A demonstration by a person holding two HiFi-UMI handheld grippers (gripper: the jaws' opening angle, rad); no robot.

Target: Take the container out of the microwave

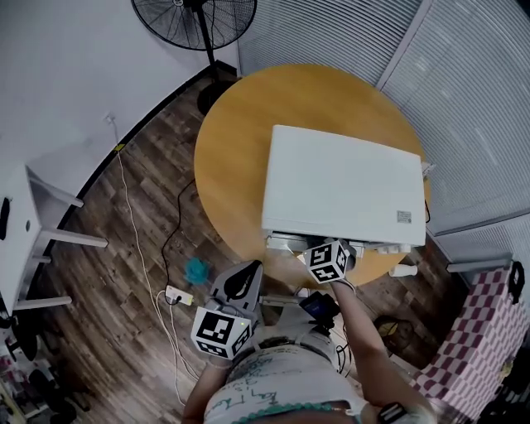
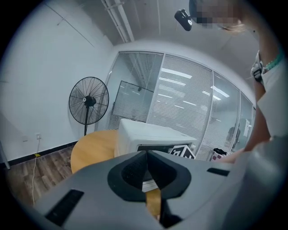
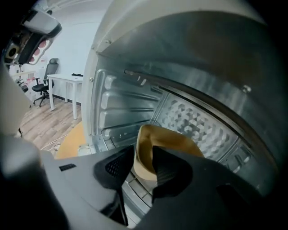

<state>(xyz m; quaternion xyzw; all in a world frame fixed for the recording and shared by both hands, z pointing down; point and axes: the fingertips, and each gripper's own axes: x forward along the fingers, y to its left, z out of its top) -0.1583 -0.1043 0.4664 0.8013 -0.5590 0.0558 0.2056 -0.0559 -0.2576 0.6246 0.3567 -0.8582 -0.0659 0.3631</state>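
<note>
A white microwave [image 1: 344,186] stands on a round wooden table [image 1: 236,141], its front facing me. In the right gripper view I look into its metal cavity [image 3: 126,112], where a tan paper container [image 3: 173,141] sits on the rack. My right gripper [image 3: 143,152] reaches into the cavity with its jaws open, and the container's near wall shows in the gap between the fingertips. From above only its marker cube [image 1: 330,261] shows at the oven's front. My left gripper [image 2: 146,153] hangs back in front of the table, shut and empty, pointing at the microwave [image 2: 148,137].
A standing fan [image 1: 199,21] is beyond the table's far left. A power strip [image 1: 178,296] with cables and a teal object [image 1: 197,269] lie on the wood floor by my left side. A white desk [image 1: 25,240] stands left, a checkered cloth [image 1: 476,339] right.
</note>
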